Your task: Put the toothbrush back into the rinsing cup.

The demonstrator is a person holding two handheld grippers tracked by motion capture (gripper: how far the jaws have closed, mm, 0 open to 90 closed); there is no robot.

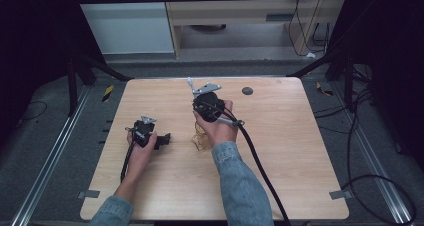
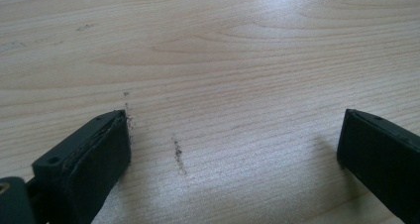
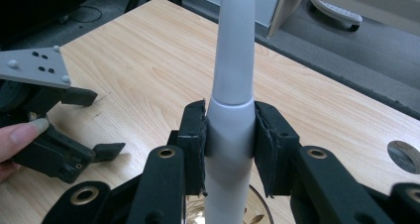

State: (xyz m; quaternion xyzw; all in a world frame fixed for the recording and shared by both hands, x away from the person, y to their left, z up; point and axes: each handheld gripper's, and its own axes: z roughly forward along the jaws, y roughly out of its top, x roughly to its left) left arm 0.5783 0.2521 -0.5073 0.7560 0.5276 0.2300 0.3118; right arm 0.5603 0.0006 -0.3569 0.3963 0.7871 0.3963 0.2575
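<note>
My right gripper (image 3: 230, 130) is shut on a smooth white handle (image 3: 233, 60), its pads pressing both sides of the thicker grey part. The handle stands upright and runs out of the top of the right gripper view. In the high view this gripper (image 1: 206, 105) is held above the table's middle, with the handle's tip (image 1: 190, 84) sticking up beside it. Below it lies a shiny golden, see-through thing (image 1: 200, 139); its shape is unclear. My left gripper (image 2: 235, 135) is open just above bare wood, nothing between its jaws. It sits at the table's left (image 1: 161, 140) and also appears at the left (image 3: 99, 124).
The wooden table (image 1: 280, 151) has a round dark hole (image 1: 247, 91) near its far edge. The right gripper's black cable (image 1: 260, 166) trails over the table's front. Beyond the table are grey floor, black frame legs and a cabinet (image 1: 240, 11).
</note>
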